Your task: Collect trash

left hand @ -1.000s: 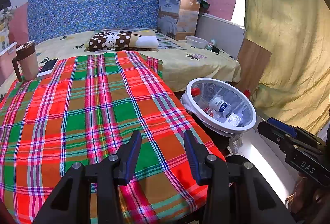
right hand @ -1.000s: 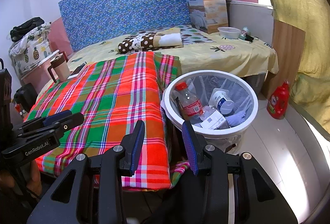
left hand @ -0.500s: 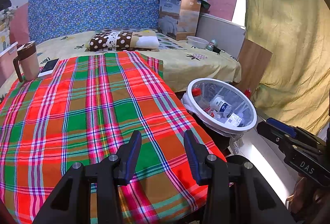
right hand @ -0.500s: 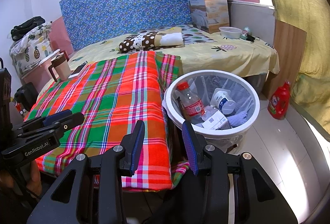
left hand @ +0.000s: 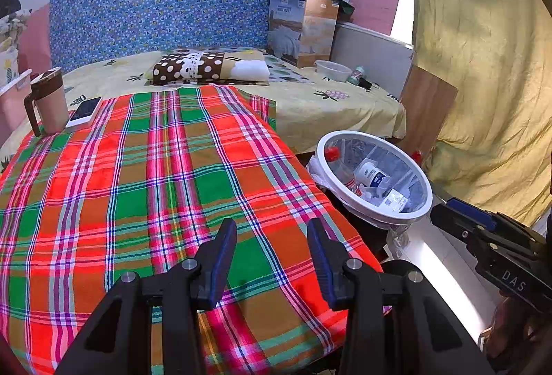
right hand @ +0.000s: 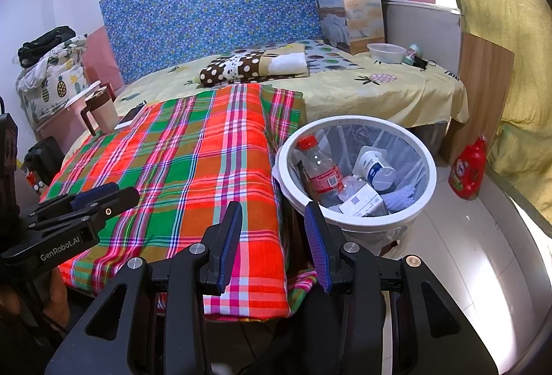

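White plastic trash bin with a clear bag inside sits on the floor just beside the bed, and it already holds a clear bottle with a red cap, a small white cup and a white carton. Nothing has changed in the last second: the left gripper and the right gripper hang in the same spots, jaws apart and empty. No trash shows on the red and green checked blanket, so the job looks nearly done.
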Demonstrator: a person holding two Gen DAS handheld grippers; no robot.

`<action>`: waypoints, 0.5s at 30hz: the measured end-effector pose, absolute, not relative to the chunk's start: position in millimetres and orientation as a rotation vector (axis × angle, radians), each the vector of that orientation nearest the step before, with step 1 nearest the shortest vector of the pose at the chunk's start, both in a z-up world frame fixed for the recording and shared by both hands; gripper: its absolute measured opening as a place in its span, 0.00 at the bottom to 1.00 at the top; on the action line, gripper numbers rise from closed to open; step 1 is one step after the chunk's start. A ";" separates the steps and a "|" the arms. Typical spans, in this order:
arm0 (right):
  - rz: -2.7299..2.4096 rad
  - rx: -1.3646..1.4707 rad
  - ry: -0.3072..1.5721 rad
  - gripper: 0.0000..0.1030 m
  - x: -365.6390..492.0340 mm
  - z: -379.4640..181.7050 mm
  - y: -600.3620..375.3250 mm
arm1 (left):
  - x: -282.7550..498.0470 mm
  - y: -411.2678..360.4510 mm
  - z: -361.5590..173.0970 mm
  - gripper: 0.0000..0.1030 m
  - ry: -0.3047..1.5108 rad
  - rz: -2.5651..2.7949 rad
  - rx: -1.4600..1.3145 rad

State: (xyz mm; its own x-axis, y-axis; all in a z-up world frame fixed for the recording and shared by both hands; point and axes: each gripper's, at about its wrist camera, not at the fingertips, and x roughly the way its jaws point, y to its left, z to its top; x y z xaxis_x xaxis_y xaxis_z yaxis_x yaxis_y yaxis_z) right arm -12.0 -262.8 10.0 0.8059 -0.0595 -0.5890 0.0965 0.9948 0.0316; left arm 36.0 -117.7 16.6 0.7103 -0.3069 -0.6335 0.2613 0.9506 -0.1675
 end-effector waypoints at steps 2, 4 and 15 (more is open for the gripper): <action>-0.082 0.060 0.630 0.39 -11.4 8.6 -262.5 | 36.0 -118.7 16.7 0.41 0.713 -0.308 -0.060; -0.081 0.061 0.634 0.39 -10.7 7.1 -262.1 | 35.3 -121.1 16.5 0.41 0.709 -0.299 -0.043; -0.081 0.061 0.637 0.39 -10.0 6.8 -263.5 | 33.7 -123.1 15.2 0.41 0.711 -0.308 -0.040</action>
State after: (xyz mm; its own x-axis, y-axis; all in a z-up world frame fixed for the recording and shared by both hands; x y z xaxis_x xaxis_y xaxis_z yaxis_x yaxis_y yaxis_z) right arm -10.0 -263.5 6.8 0.8006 -0.0565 -0.5965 0.0938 0.9951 0.0317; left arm 33.7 -123.1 15.2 0.7147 -0.2914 -0.6358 0.2644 0.9542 -0.1400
